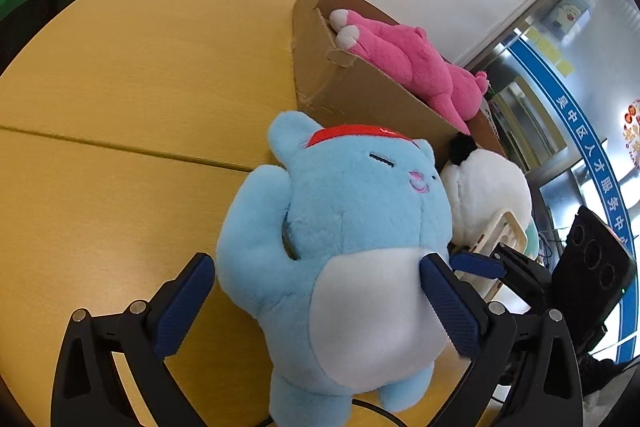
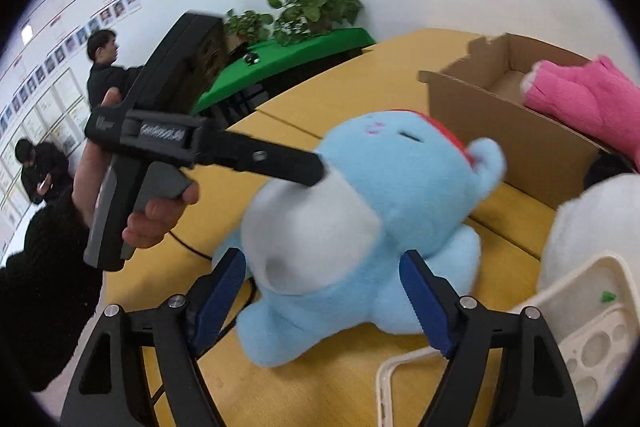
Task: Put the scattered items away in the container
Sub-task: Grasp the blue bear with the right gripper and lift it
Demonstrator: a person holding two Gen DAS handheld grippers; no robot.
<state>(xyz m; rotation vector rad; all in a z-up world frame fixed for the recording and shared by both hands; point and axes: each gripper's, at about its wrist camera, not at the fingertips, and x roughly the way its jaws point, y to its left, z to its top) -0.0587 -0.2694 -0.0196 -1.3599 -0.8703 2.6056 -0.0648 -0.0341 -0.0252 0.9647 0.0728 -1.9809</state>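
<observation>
A blue plush toy (image 1: 352, 227) with a white belly and a red headband lies on the yellow table (image 1: 120, 67), against the cardboard box (image 1: 360, 95). My left gripper (image 1: 316, 263) is open around its body, the right pad dented into the belly and the left pad beside its arm. From the right wrist, the blurred blue plush toy (image 2: 360, 207) lies between the spread fingers of my open right gripper (image 2: 322, 257), with one of the left gripper's fingers (image 2: 288, 167) poking its belly. A pink plush (image 1: 416, 67) lies in the box (image 2: 500, 123).
A white plush (image 2: 592, 227) and a cream phone case (image 2: 580, 339) lie on the table to the right of the blue one. A black cable (image 2: 192, 247) runs under the toy. Potted plants (image 2: 316, 7) and a green counter stand behind the table. Two people (image 2: 104, 67) stand by the far wall.
</observation>
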